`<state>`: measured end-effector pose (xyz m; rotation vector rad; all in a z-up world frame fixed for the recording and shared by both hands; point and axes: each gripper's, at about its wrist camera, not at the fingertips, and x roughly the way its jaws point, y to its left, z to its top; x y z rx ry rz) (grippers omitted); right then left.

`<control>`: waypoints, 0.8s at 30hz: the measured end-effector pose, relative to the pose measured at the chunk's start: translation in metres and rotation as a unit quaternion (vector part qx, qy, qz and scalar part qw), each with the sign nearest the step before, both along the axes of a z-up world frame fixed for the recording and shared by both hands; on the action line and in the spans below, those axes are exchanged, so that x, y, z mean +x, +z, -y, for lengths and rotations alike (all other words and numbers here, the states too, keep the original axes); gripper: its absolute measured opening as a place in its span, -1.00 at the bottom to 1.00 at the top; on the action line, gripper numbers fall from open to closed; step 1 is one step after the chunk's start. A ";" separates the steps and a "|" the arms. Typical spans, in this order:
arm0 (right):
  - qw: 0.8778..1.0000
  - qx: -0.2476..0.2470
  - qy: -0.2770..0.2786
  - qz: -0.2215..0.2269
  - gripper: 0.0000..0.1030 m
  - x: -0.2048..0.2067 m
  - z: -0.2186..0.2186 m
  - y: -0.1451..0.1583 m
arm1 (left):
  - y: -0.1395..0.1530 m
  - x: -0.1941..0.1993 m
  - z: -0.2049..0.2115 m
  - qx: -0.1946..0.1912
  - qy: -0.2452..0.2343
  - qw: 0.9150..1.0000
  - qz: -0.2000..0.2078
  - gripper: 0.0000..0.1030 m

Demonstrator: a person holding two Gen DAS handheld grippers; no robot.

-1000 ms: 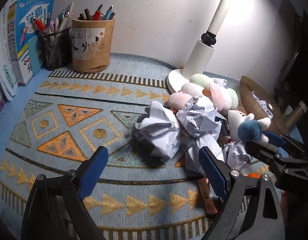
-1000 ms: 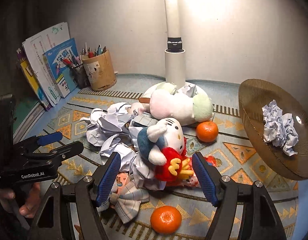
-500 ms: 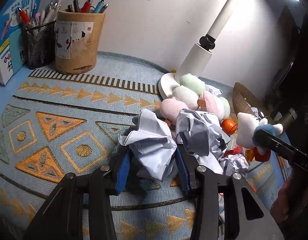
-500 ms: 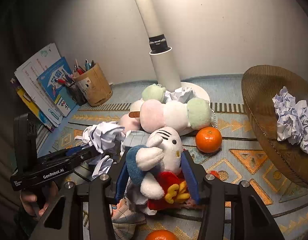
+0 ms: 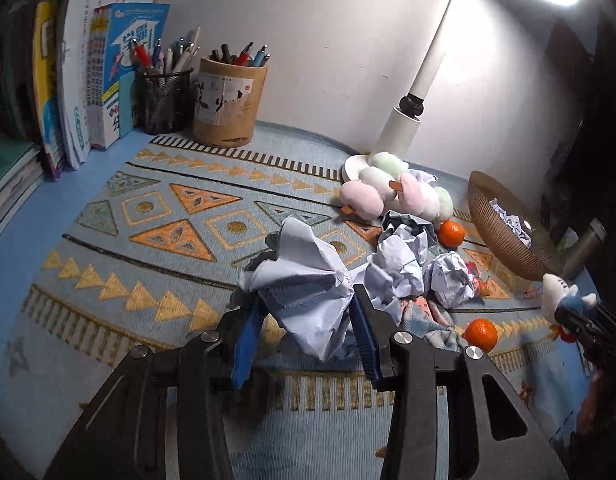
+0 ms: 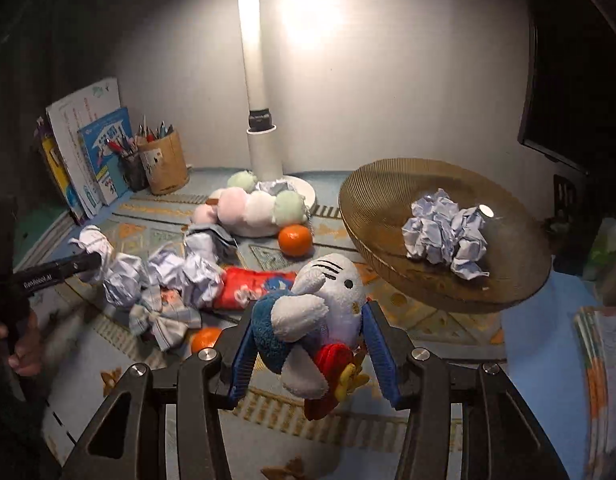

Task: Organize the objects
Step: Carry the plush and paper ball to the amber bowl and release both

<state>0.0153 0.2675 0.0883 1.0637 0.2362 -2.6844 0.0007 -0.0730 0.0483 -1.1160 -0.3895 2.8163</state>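
On the bench [image 5: 24, 248], under its patterned mat [image 5: 180, 216], I had both loads lifted. My right tool [image 6: 308, 356] was clamped on the plush cat [image 6: 319, 308], held near the bench's right edge just in front of the basket [image 6: 371, 200], which already held crumpled paper balls [image 6: 443, 232]. I judged the toy's hanging legs could clip that rim and tip the basket. My left tool [image 5: 304, 336] gripped a paper wad [image 5: 304, 292] above the front edge; loosely crushed paper might slip out. The pen cups [image 5: 228, 104] stood full at the back-left corner.
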 end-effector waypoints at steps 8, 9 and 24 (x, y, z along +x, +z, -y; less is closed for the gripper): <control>0.991 0.119 0.057 0.016 0.01 0.041 -0.004 -0.056 | 0.010 0.058 -0.045 0.036 -0.040 0.998 -0.026 -0.22; 0.992 0.115 0.053 0.021 0.18 0.043 -0.007 -0.058 | 0.008 0.060 -0.057 0.037 -0.052 0.998 -0.026 -0.22; 0.977 -0.158 -0.031 0.140 0.68 0.062 -0.059 -0.058 | -0.021 0.056 -0.141 0.041 -0.156 0.987 -0.010 -0.22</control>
